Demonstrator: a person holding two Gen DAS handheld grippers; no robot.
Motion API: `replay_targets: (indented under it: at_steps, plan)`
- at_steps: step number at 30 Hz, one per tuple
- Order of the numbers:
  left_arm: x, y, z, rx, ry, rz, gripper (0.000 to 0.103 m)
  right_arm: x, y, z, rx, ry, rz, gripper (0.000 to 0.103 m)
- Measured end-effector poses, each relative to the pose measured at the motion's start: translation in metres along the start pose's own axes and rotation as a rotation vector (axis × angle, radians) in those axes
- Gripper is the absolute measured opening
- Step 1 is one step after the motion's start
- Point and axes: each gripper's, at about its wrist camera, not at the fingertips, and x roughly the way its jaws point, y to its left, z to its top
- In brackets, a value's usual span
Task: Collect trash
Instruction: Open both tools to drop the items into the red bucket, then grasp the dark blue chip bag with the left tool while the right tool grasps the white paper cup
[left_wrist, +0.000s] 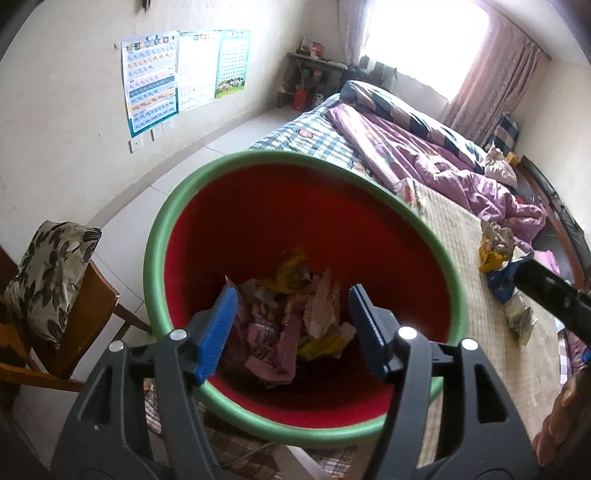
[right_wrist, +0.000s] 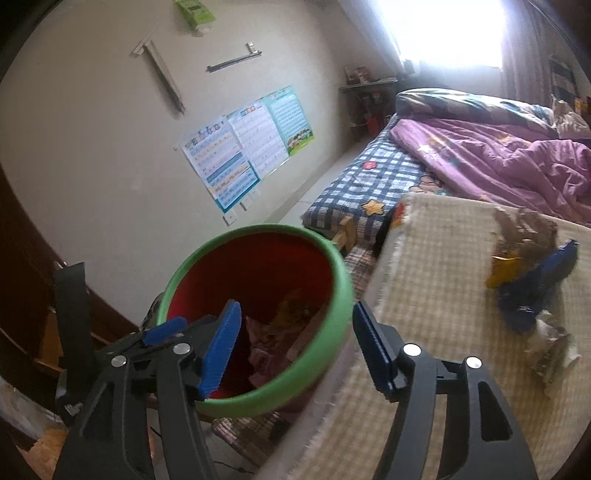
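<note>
A red bin with a green rim (left_wrist: 236, 162) stands beside the bed and holds several crumpled wrappers (left_wrist: 284, 317). My left gripper (left_wrist: 291, 299) is open and empty right above the bin's mouth. The bin also shows in the right wrist view (right_wrist: 332, 258). My right gripper (right_wrist: 295, 321) is open and empty over the bin's right rim, at the mat's edge. More trash lies on the woven mat: a yellow and blue wrapper pile (right_wrist: 517, 273) and a crumpled silver wrapper (right_wrist: 550, 350). The same pile (left_wrist: 495, 251) and silver wrapper (left_wrist: 521, 317) show in the left wrist view.
The bed carries a woven mat (right_wrist: 436, 258), a purple quilt (right_wrist: 517, 158) and a checked sheet (right_wrist: 369, 181). A wooden chair with a leaf-print cushion (left_wrist: 51, 273) stands left of the bin. Posters (left_wrist: 177, 74) hang on the wall; a small cluttered table (left_wrist: 314, 74) stands by the window.
</note>
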Motion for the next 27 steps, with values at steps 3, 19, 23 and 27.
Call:
replay_targets:
  at_steps: [3,19,23,27]
  plan:
    - [-0.007,-0.011,0.000,0.004,-0.019,0.003,0.060,-0.018,-0.021,-0.001,-0.023,-0.029,-0.059,0.067]
    - [-0.028,-0.119,-0.030,0.080,-0.025,-0.030,0.063,-0.029,-0.216,-0.033,0.165,0.195,-0.211,0.064]
    - [-0.026,-0.163,-0.029,0.142,-0.039,-0.049,0.063,-0.031,-0.226,-0.040,0.177,0.206,-0.137,0.037]
    - [-0.013,-0.211,-0.025,0.209,-0.031,-0.088,0.063,-0.054,-0.228,-0.045,0.168,0.177,-0.101,0.034]
